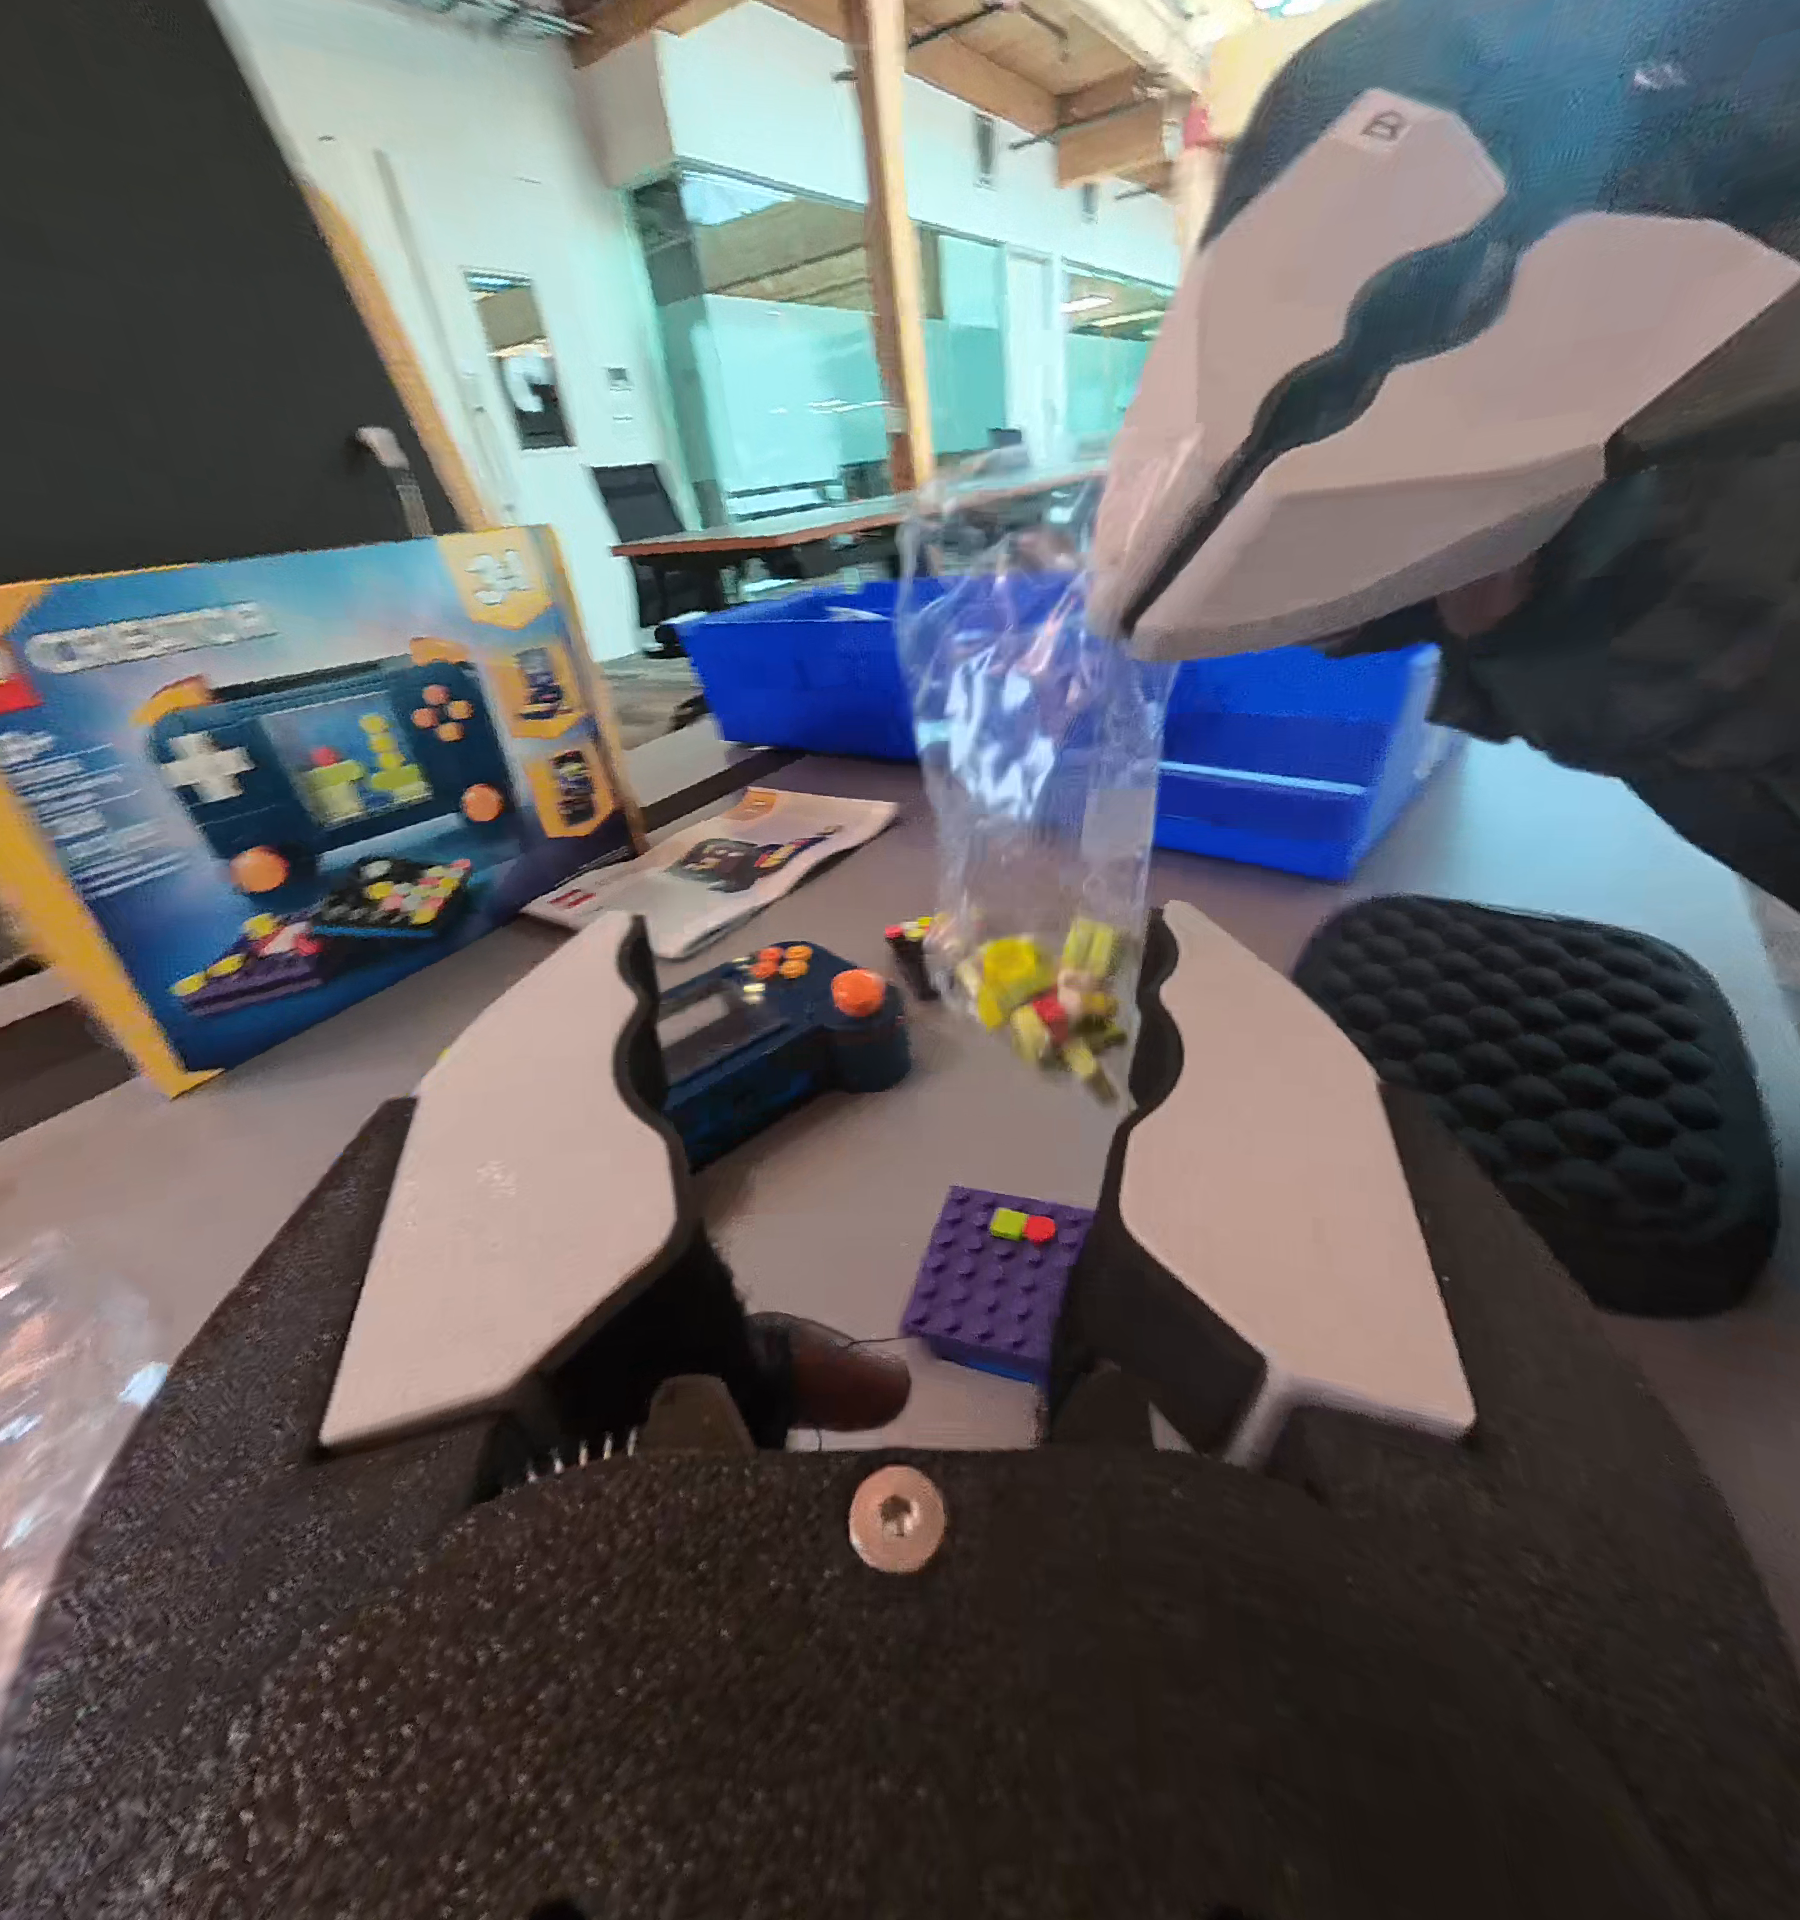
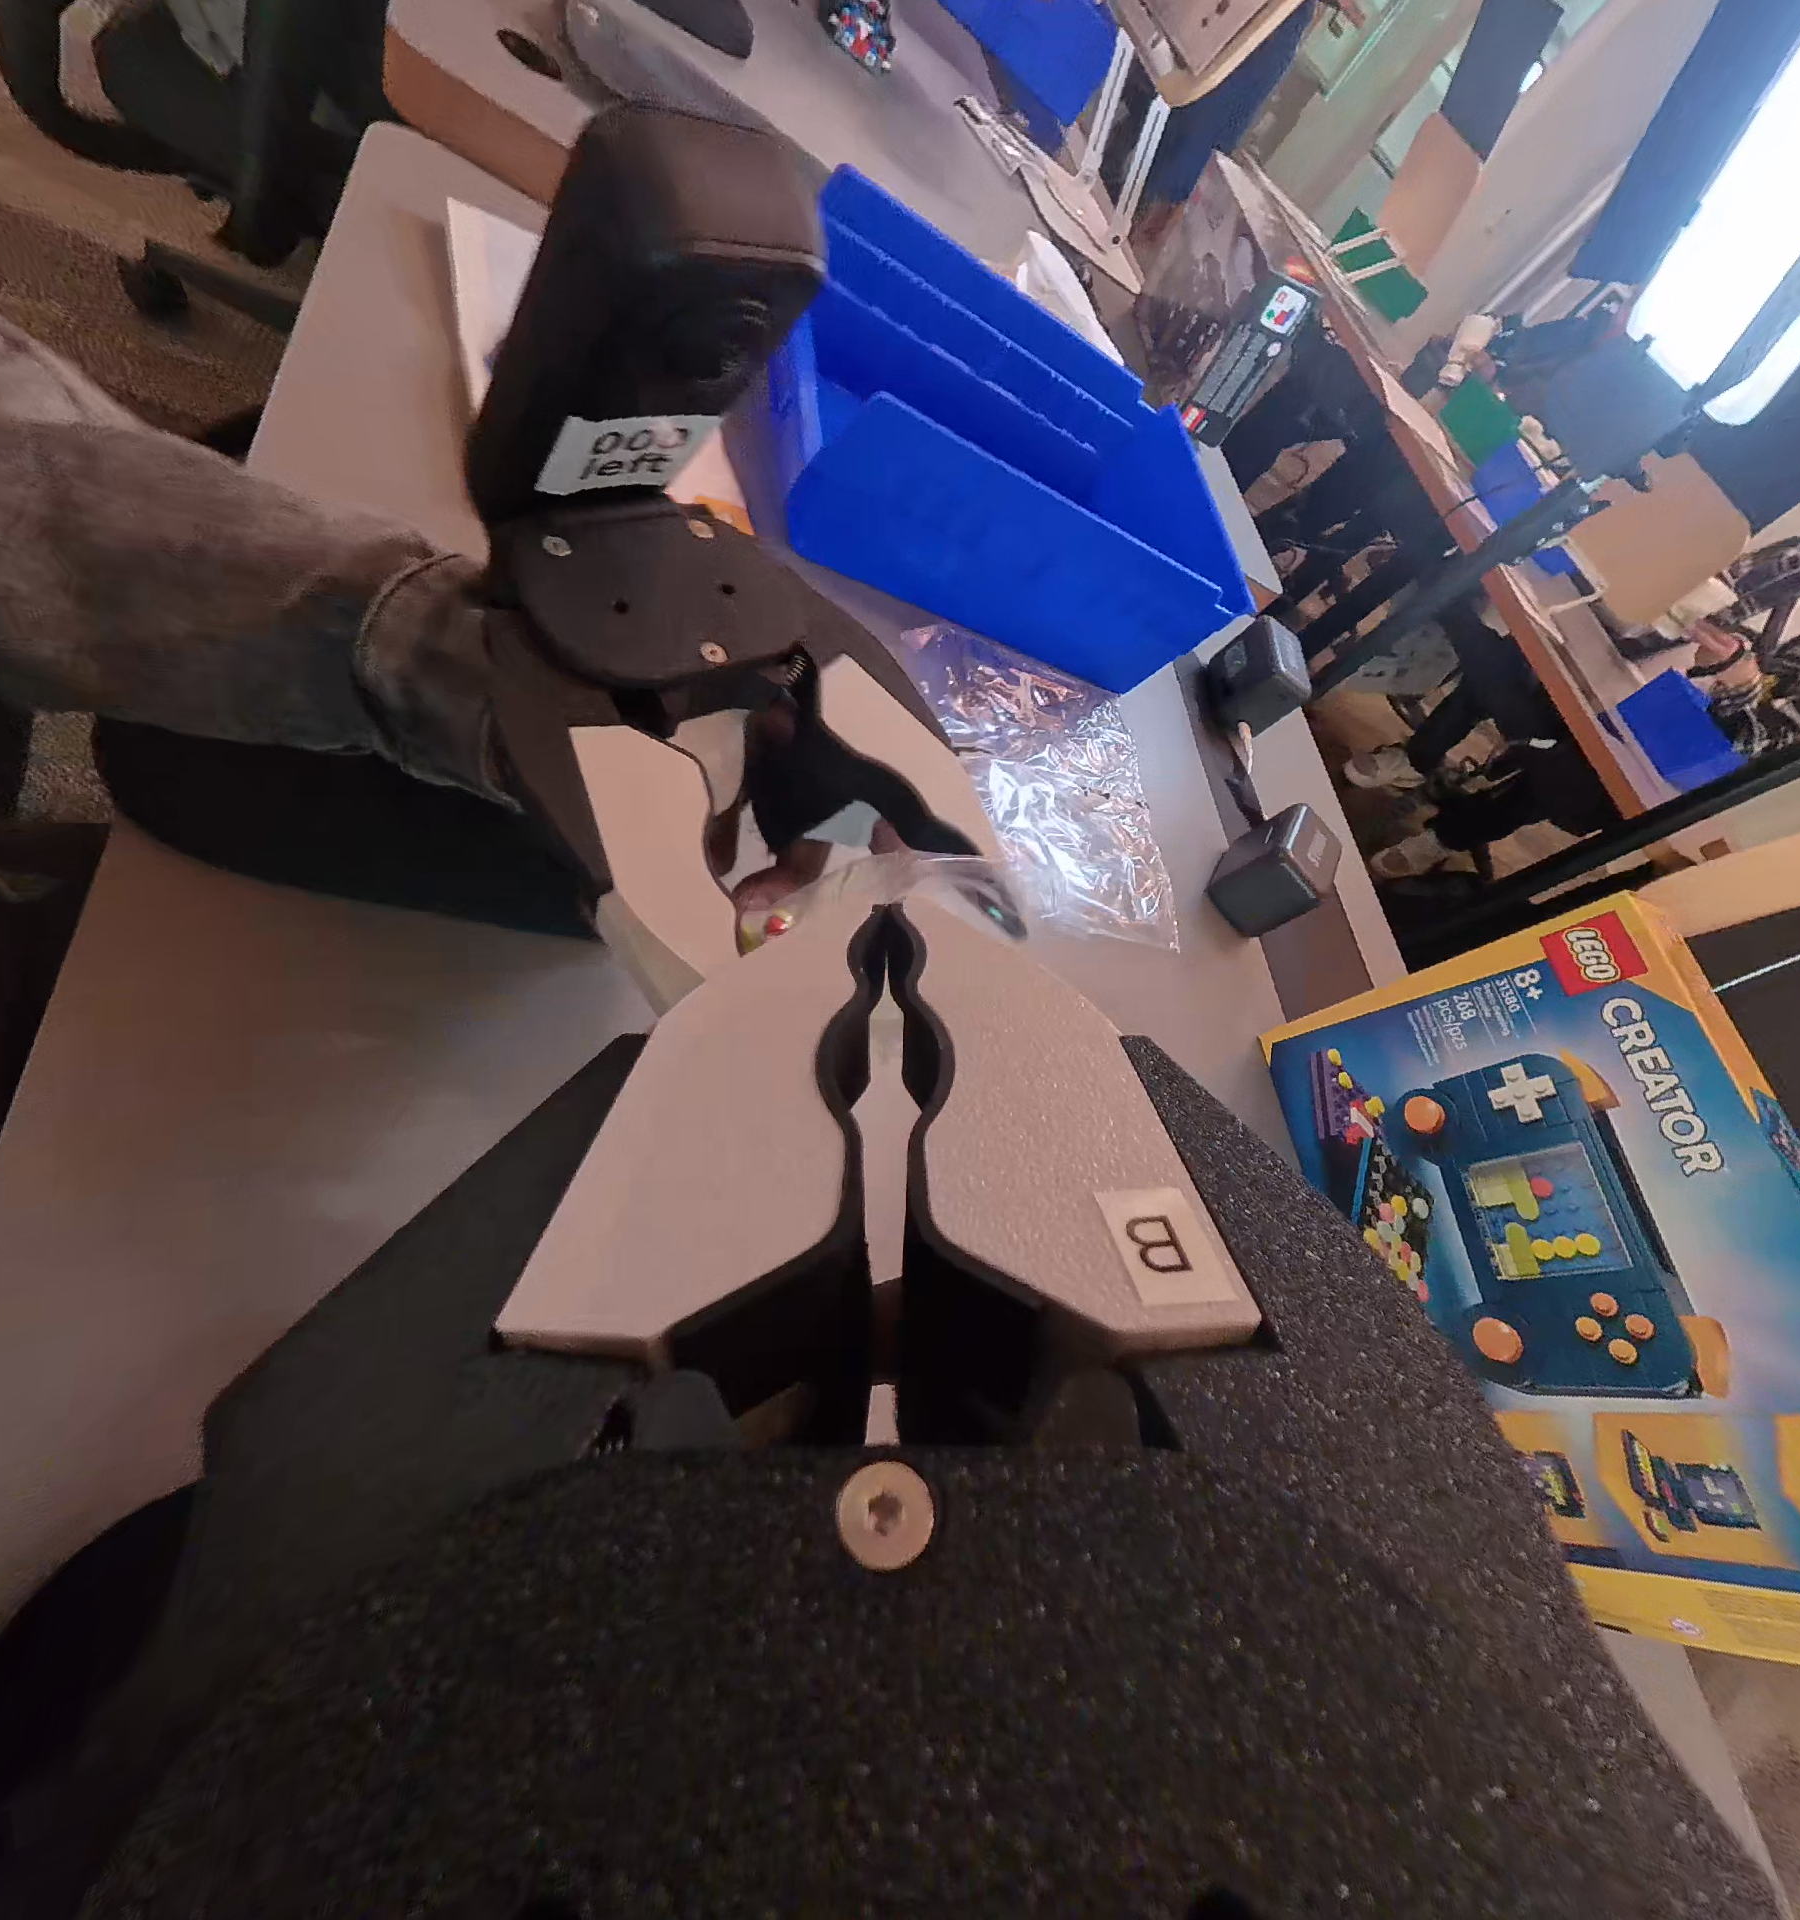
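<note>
My right gripper (image 2: pixel 885 920) is shut on the top edge of a clear plastic bag (image 2: pixel 922 864). In the left wrist view it (image 1: pixel 1119 623) comes in from the upper right, with the bag (image 1: pixel 1031 790) hanging below it and yellow and red bricks (image 1: pixel 1052 997) in the bag's bottom. My left gripper (image 1: pixel 901 935) is open. The bag's lower end hangs between its fingertips, close to the right finger (image 1: pixel 1239 1091). Below lie a purple studded plate (image 1: pixel 989 1278) and a dark blue brick-built game console (image 1: pixel 771 1039). The left gripper (image 2: pixel 823 883) also shows in the right wrist view.
A brick-set box (image 1: pixel 283 790) stands at the left, with a booklet (image 1: pixel 719 862) beside it. A blue bin (image 1: pixel 1270 748) sits behind the bag and a black textured pad (image 1: pixel 1540 1091) at the right. Crumpled clear plastic (image 2: pixel 1062 779) and two small grey cubes (image 2: pixel 1270 862) lie near the table edge. My left gripper's tips are some 11 cm from the purple studded plate (image 1: pixel 989 1278). Measured from the fingertips, the dark blue brick-built game console (image 1: pixel 771 1039) is 15 cm or so from the left gripper and 20 cm from the right.
</note>
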`<action>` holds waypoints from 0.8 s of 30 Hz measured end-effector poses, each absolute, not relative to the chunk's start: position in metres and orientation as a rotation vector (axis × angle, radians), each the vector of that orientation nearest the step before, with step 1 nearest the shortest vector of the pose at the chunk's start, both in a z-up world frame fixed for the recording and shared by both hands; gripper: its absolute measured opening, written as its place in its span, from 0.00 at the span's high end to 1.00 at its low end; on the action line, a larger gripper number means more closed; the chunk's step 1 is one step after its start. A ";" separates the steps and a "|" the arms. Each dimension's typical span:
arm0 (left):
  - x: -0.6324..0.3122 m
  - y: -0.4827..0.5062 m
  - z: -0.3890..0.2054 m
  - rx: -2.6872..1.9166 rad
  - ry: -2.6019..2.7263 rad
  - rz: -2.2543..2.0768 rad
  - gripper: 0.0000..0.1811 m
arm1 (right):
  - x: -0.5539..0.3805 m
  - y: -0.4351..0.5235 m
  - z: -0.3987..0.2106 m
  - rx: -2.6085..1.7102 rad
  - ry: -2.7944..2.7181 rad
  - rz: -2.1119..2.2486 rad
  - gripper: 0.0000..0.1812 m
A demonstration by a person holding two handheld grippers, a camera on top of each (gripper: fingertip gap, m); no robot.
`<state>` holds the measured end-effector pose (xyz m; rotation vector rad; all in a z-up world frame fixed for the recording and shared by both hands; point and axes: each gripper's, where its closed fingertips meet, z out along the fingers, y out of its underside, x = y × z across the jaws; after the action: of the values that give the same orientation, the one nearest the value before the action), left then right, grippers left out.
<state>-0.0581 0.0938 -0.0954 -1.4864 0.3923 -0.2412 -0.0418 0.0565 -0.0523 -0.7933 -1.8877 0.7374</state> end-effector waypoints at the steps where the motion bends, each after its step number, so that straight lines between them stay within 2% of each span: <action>1: -0.070 0.094 -0.093 -1.491 0.334 -0.198 0.49 | -0.046 0.061 -0.048 -0.804 -1.879 0.749 1.00; 6: -0.114 0.074 -0.085 -1.439 0.070 -0.127 0.47 | -0.076 0.081 -0.032 -0.812 -1.910 0.771 1.00; 10: -0.123 0.057 -0.078 -1.354 0.004 -0.112 0.60 | -0.114 0.090 -0.026 -0.769 -1.972 0.729 1.00; 14: -0.116 0.059 -0.081 -1.377 0.052 -0.109 0.65 | -0.170 0.082 -0.031 -0.690 -2.096 0.755 1.00; 24: -0.116 0.057 -0.080 -1.371 0.071 -0.098 0.69 | -0.323 0.066 -0.117 -0.606 -2.468 0.554 1.00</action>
<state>-0.1161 0.0568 -0.0804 -1.3706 0.0714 -0.0979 -0.3235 0.0657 -0.1175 -0.6056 -2.4679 0.5542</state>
